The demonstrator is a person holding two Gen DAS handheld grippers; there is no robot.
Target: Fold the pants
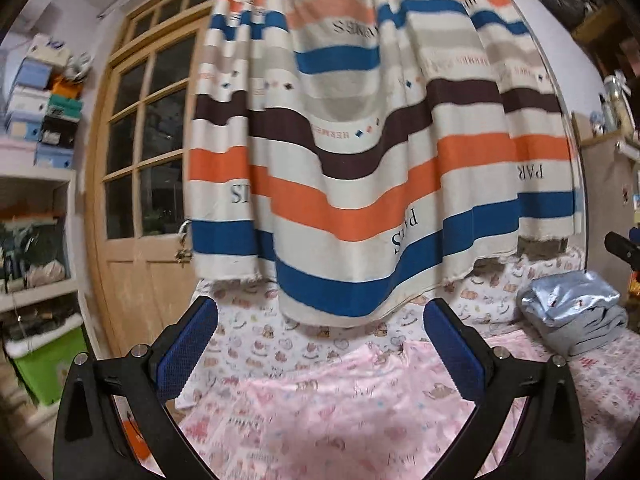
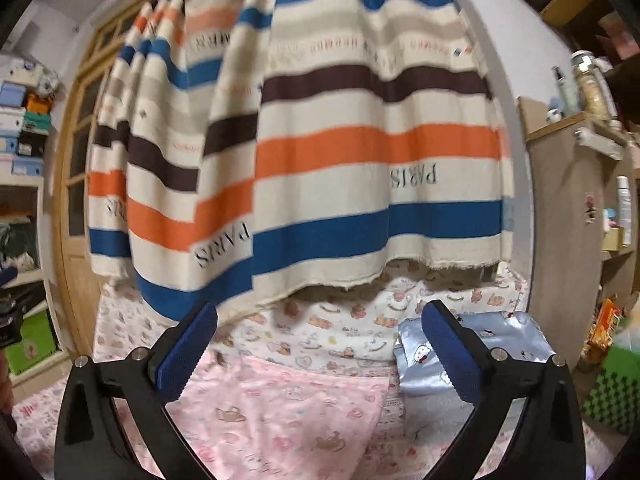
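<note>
So the bed (image 1: 248, 332) is the anchor here. The pants (image 1: 340, 412) lie spread on it toward the near side, with a folded garment (image 1: 576, 312) on it off to the right. A curtain (image 1: 360, 140) hangs behind the bed, its hem just over the far edge. Left of the bed there's a door (image 1: 132, 152), and further left shelves (image 1: 36, 208) with boxes (image 1: 44, 100) stacked on top.

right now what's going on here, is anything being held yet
Nothing is held. A person has a gripper in each hand, and both the left gripper and the right gripper are open and empty above the bed. The pink patterned pants lie spread on the bedsheet below them. A folded pale blue garment sits off to the right, and a striped curtain hangs behind the bed.
</note>
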